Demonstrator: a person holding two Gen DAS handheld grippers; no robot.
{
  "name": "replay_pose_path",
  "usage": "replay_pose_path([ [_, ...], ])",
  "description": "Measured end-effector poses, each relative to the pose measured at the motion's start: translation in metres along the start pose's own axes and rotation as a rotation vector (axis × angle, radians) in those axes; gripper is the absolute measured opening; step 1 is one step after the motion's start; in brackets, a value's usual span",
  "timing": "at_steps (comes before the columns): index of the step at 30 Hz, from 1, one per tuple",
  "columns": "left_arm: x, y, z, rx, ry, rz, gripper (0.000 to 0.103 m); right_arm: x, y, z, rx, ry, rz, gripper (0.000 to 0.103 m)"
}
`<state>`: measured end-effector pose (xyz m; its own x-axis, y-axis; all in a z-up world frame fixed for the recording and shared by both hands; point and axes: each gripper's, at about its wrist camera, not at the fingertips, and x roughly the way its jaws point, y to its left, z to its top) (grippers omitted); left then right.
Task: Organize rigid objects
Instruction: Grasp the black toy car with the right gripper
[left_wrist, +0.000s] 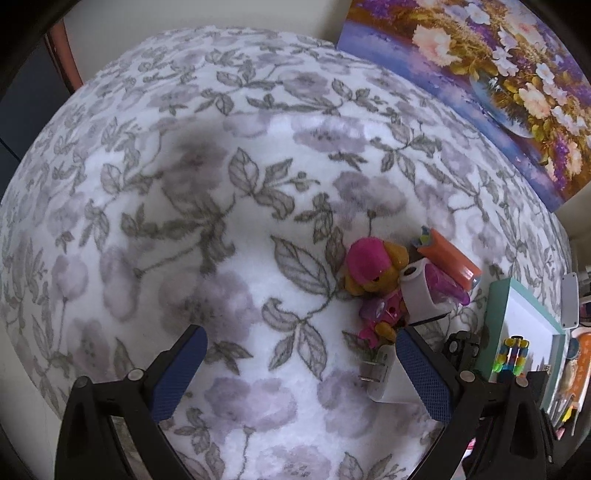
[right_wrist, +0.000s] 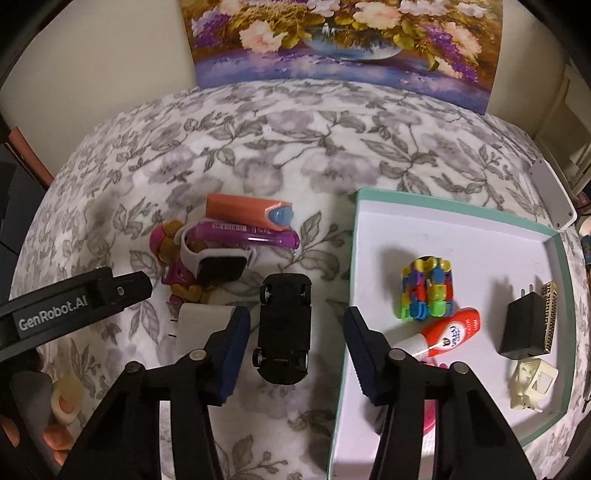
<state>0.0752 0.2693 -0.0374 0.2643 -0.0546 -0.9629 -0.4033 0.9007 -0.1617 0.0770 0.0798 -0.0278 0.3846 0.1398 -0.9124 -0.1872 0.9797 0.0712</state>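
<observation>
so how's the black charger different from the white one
The black charger lies inside the teal-rimmed box, while the white charger lies outside it on the floral blanket. The black one sits clear of the right tongs; the white one is partly hidden behind the tongs' left finger. The black one looks smaller. Both are blocky plugs with two metal prongs.

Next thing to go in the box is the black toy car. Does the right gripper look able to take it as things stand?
Probably yes. The right gripper is open with the black toy car lying lengthwise between its jaws. The white charger sits close by the left jaw but does not block closing.
</observation>
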Motion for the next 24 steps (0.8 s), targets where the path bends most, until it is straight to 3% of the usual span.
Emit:
replay_pose_path([
  [2, 0.002, 0.0, 0.0, -0.001, 0.008, 0.004, 0.103, 0.004, 0.001, -0.001, -0.002, 0.01, 0.003, 0.046],
  [15, 0.009, 0.0, -0.001, 0.005, 0.032, 0.0, 0.103, 0.029, 0.012, -0.005, -0.019, 0.06, -0.023, 0.043],
  [20, 0.01, -0.001, -0.002, 0.01, 0.033, 0.006, 0.103, 0.035, 0.012, -0.008, -0.028, 0.075, -0.027, 0.03],
  [24, 0.011, -0.004, -0.002, 0.021, 0.034, 0.006, 0.103, 0.034, 0.008, -0.008, -0.009, 0.078, -0.027, 0.03],
])
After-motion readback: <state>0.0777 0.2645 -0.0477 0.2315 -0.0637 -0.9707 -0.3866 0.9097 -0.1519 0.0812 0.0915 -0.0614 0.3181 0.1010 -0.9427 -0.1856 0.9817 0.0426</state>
